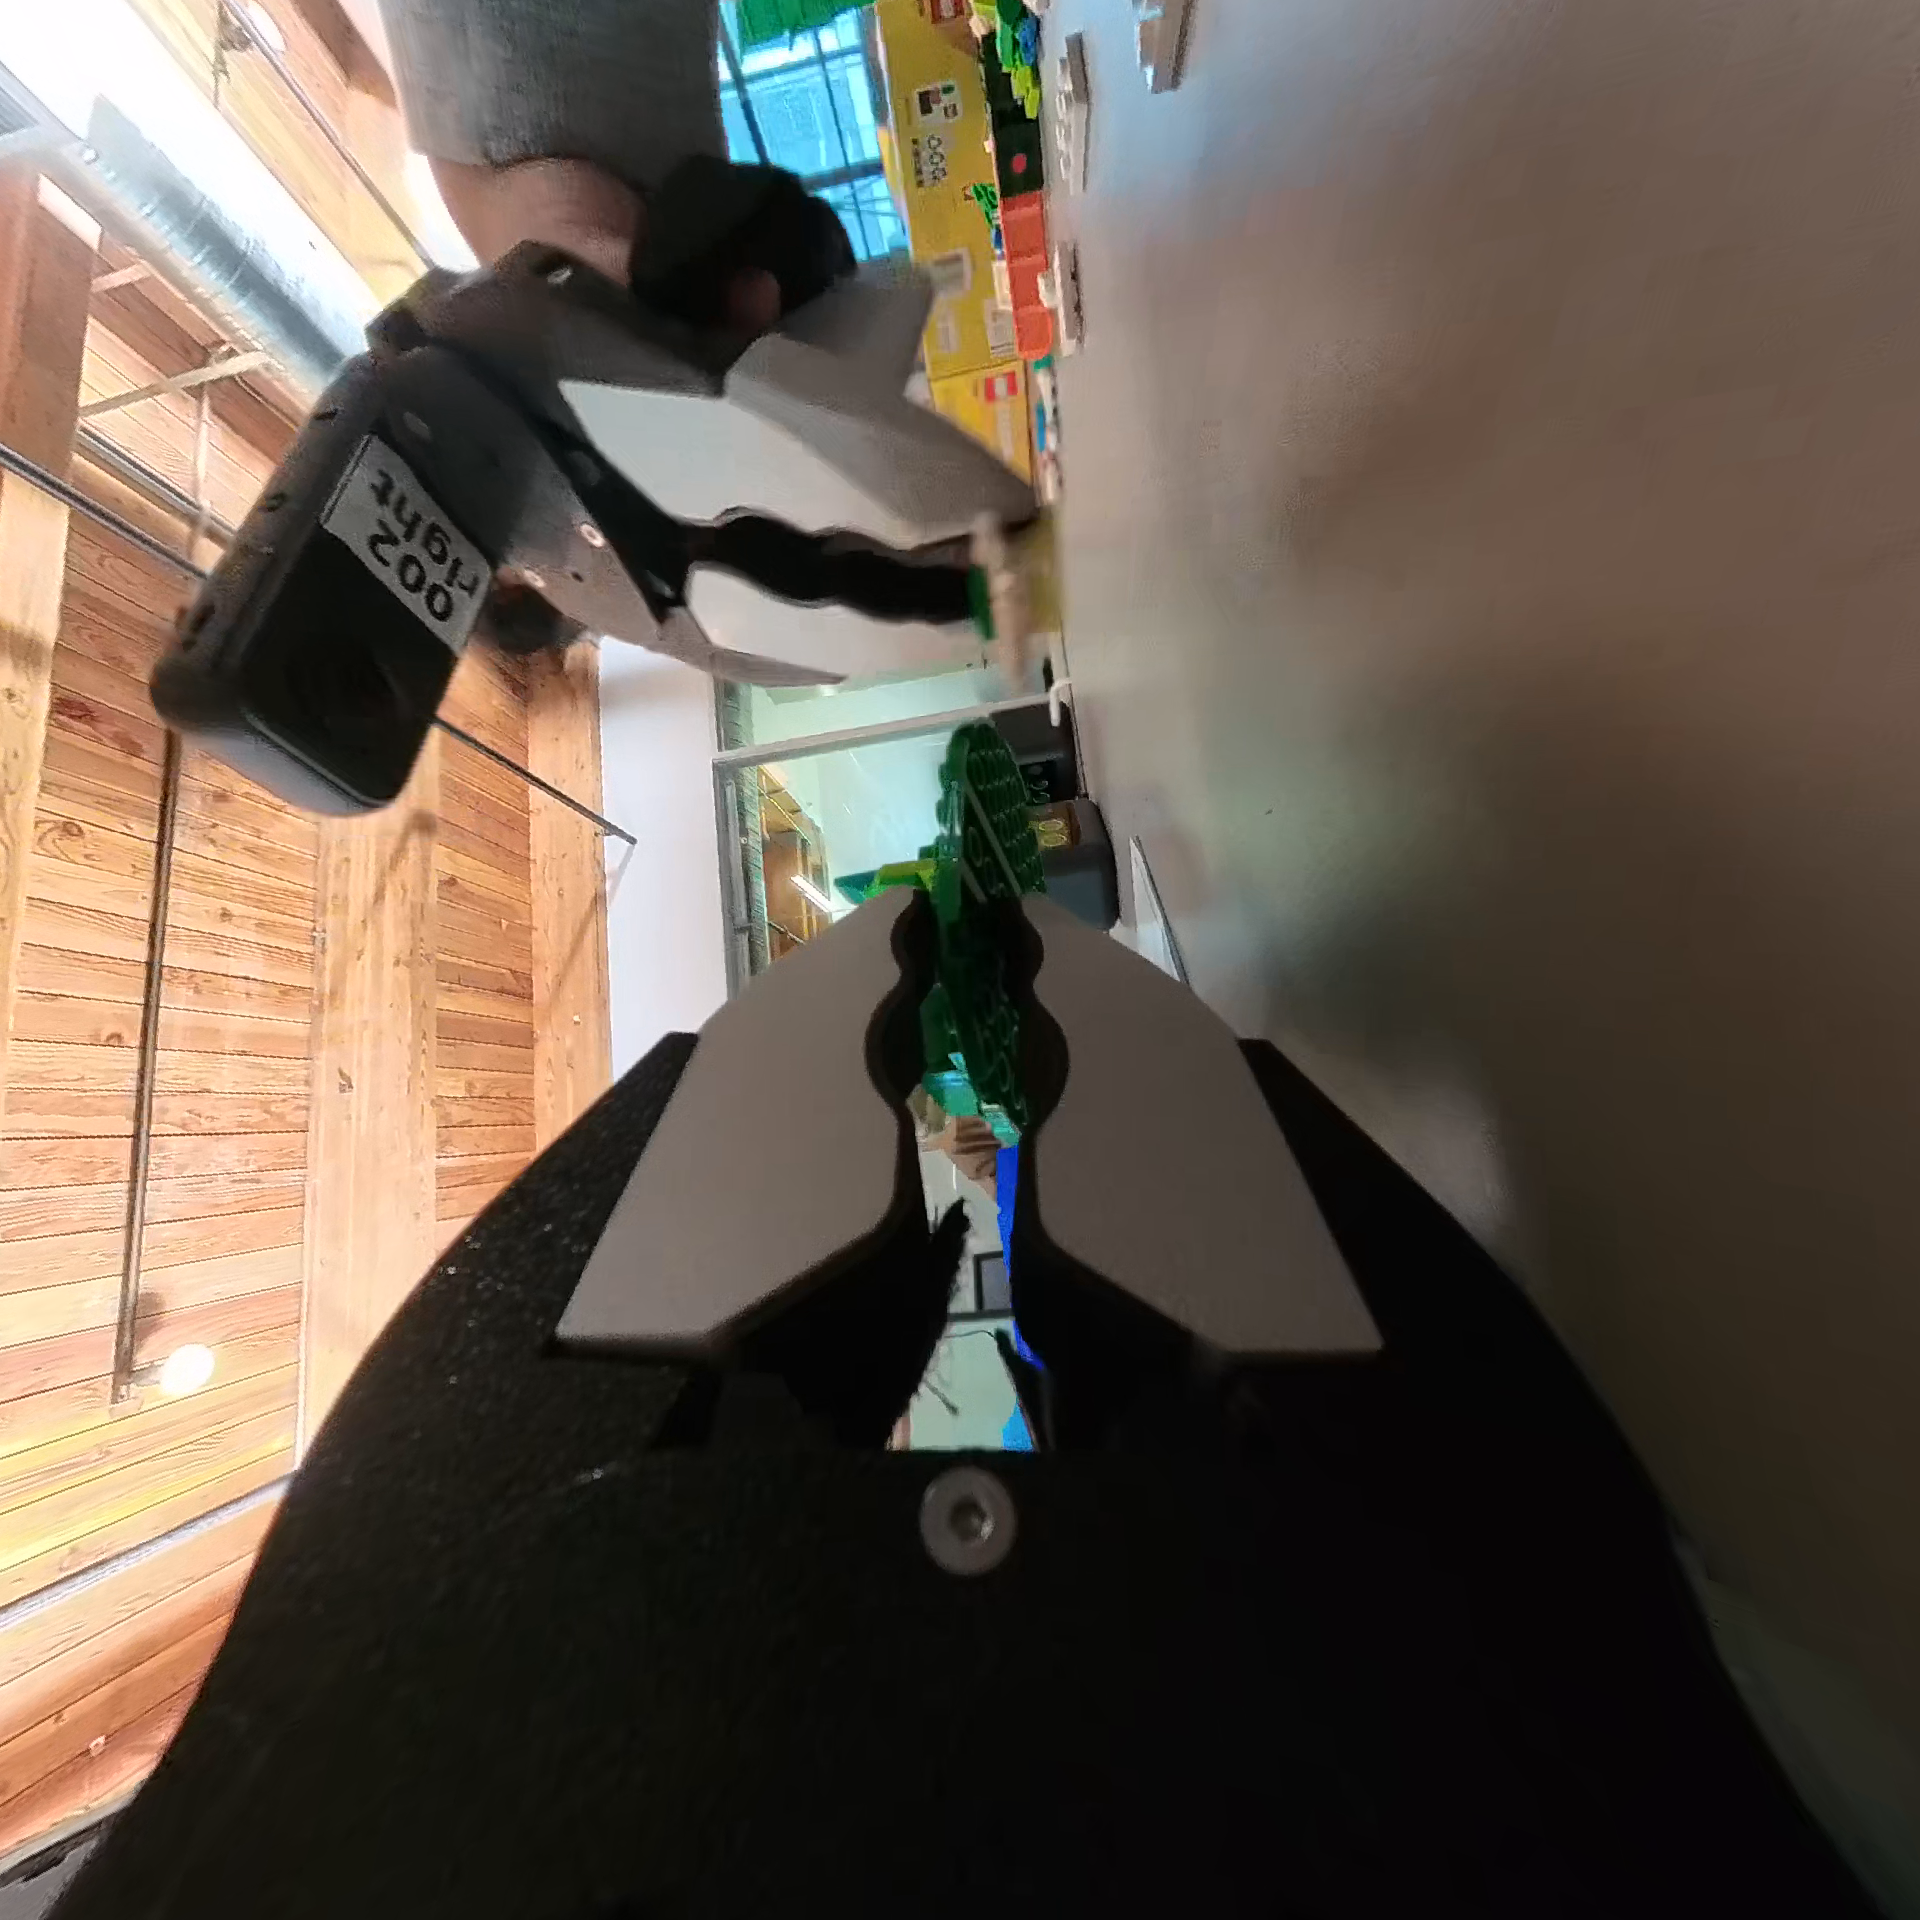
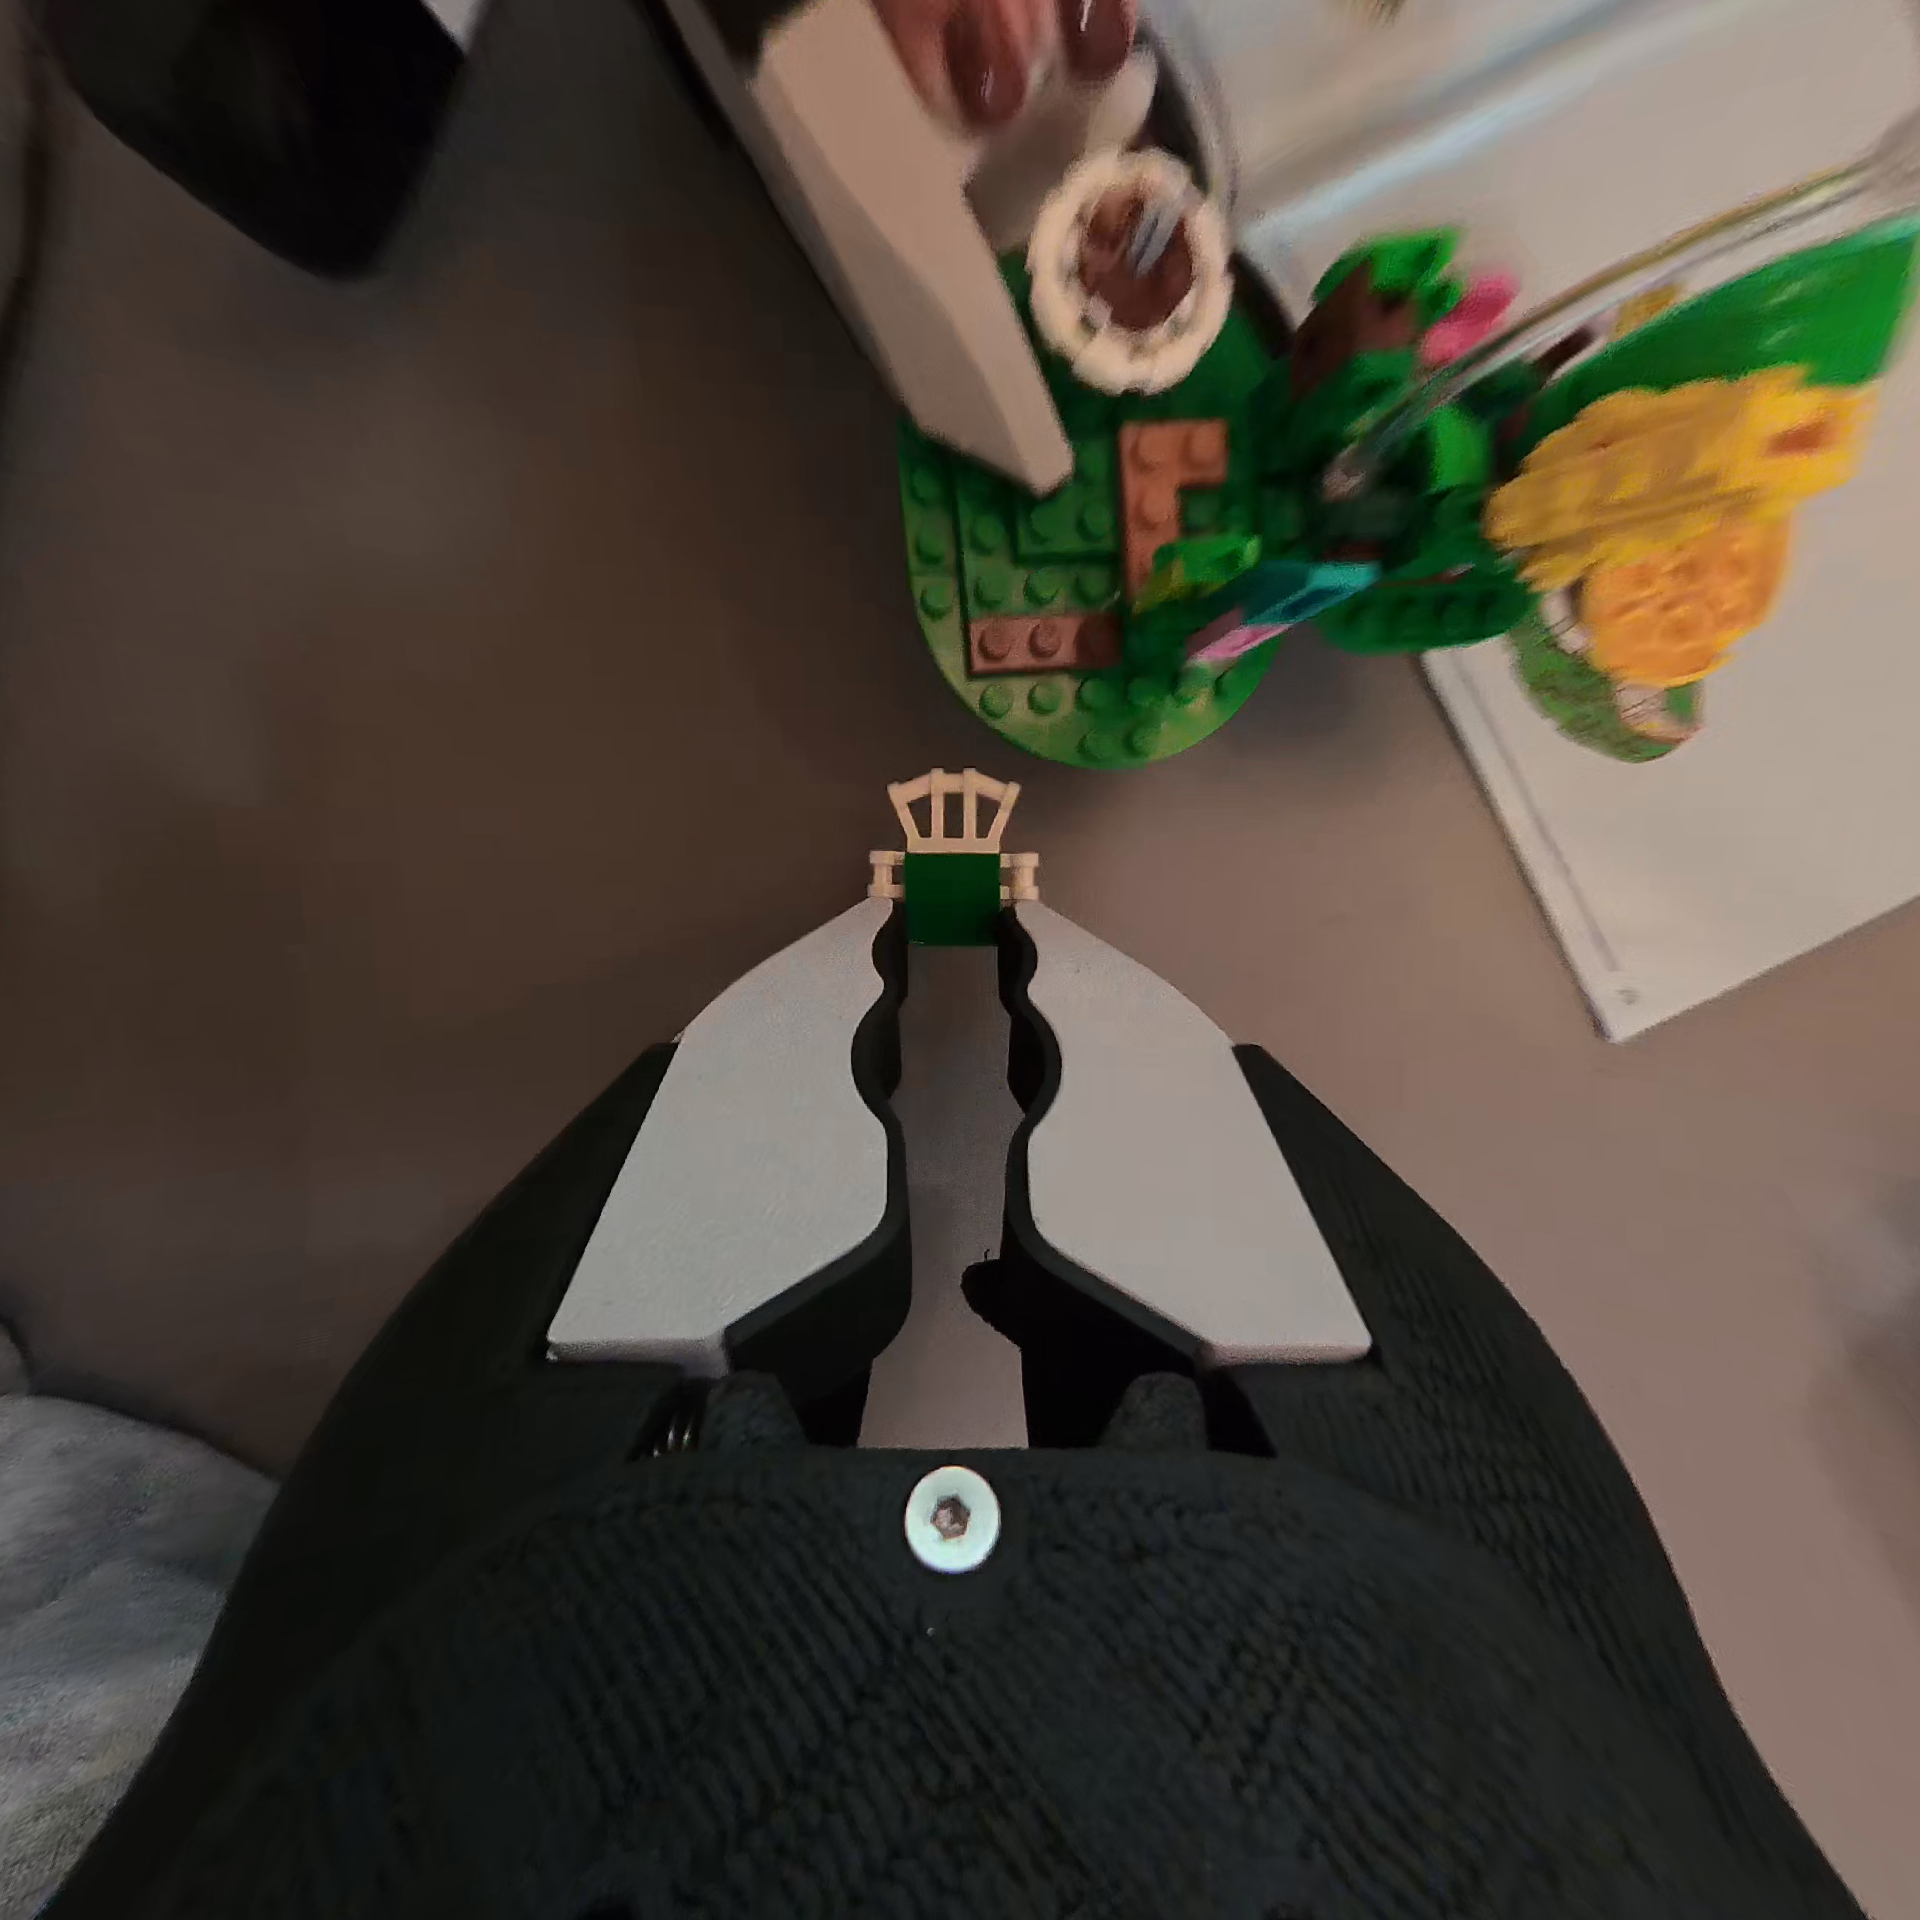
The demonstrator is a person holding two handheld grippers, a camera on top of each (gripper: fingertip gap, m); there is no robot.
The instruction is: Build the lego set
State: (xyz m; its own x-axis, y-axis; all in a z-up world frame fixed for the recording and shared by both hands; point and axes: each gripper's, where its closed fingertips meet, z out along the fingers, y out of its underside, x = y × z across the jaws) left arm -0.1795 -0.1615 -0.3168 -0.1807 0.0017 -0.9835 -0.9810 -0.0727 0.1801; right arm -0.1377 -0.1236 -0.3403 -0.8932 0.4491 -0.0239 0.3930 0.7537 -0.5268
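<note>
My left gripper is shut on the edge of a green studded baseplate and holds it tilted on its side above the grey table. In the right wrist view the baseplate carries brown plates, green foliage and a white ring piece, with one left gripper finger lying across it. My right gripper is shut on a small green piece with white fence parts, just in front of the baseplate. In the left wrist view the right gripper holds that small piece close to the table.
A white instruction booklet lies at the right, with blurred yellow and green shapes by it. A yellow box and loose bricks stand at the table's far end. A person's hand shows at the top.
</note>
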